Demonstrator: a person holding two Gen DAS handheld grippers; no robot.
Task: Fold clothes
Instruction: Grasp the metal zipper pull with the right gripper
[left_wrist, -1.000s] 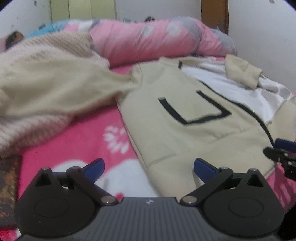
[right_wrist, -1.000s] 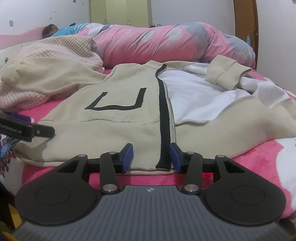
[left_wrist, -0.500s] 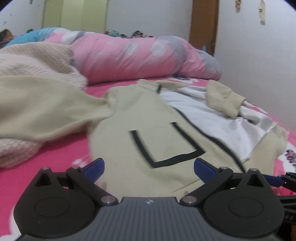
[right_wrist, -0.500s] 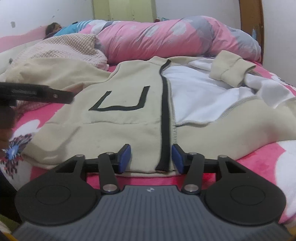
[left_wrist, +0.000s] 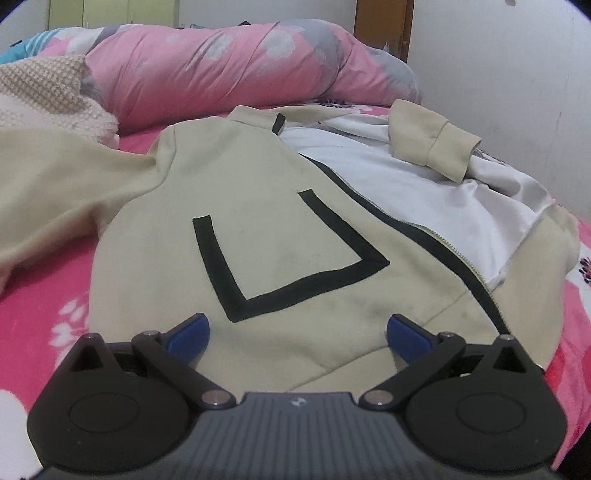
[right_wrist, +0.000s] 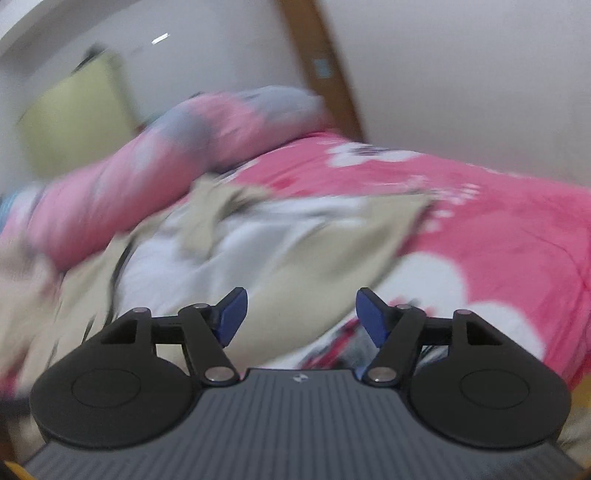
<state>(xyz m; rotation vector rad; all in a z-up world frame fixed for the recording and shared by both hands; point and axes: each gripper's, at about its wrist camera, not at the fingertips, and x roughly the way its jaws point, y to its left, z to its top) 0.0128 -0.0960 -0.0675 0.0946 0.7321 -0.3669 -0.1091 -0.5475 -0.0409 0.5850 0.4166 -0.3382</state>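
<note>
beige jacket on pink bed

Jacket on bed, before pillow

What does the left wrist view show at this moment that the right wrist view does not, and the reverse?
Left wrist only: the black U-shaped trim on the jacket's beige front, its zipper, a folded sleeve cuff and the knitted blanket, all sharp.
Right wrist only: through heavy blur, the bedsheet to the jacket's right.
Both: the beige jacket with its white lining, the pink duvet roll, and open jaws holding nothing.
</note>
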